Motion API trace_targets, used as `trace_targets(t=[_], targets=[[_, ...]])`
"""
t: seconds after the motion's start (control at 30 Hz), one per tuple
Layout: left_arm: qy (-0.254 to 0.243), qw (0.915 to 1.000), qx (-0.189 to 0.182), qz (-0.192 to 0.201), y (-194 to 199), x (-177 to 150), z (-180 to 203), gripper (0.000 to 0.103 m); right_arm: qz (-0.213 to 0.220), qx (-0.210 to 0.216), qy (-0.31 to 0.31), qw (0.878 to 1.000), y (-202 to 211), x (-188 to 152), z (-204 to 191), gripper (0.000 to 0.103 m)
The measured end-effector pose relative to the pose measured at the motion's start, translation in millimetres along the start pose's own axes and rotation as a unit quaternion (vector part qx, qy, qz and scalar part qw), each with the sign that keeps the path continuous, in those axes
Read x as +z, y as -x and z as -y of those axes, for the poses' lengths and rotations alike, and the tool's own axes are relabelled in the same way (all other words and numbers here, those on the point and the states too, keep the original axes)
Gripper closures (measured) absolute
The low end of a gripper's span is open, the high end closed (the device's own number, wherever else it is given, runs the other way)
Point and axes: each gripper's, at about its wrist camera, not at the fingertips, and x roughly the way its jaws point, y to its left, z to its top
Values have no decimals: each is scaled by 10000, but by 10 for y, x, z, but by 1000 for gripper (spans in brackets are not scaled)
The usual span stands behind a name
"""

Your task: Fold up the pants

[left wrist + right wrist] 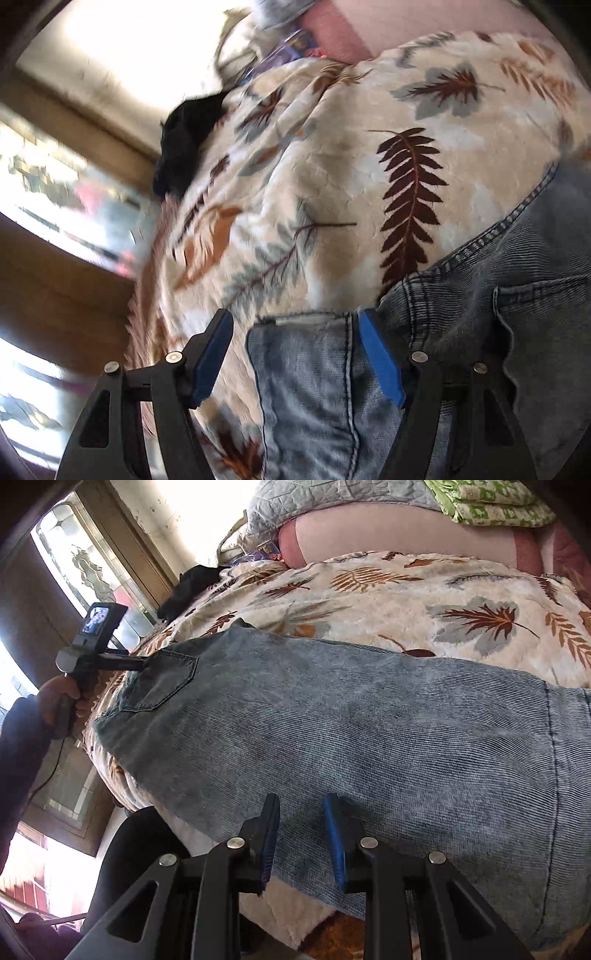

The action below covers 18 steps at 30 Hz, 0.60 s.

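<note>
In the right wrist view, blue-grey jeans point(351, 720) lie flat across a leaf-print blanket point(406, 602), the back pocket point(162, 683) at their left end. My right gripper point(301, 805) hovers over their near edge. A narrow gap shows between its blue pads point(271, 834) and no cloth is pinched. A hand point(62, 698) holds my left gripper point(144, 662) at the waistband by the pocket. In the left wrist view, my left gripper point(295, 317) stands wide open over a paler denim edge point(306, 369). Darker denim with the pocket point(535, 314) lies to the right.
A black cloth point(192, 587) lies at the blanket's far left edge point(184, 147). Pink bedding point(406, 535), a grey quilt point(332, 494) and a green patterned cloth point(487, 498) lie behind. A window in a wooden frame point(110, 561) is to the left.
</note>
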Motion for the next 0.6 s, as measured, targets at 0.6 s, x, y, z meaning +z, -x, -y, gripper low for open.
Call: trace_targets(t=[0.6], targets=[[1161,9919,-314,401,380,-44,-316,31,376,532,-496,9966,168,64,154,75]])
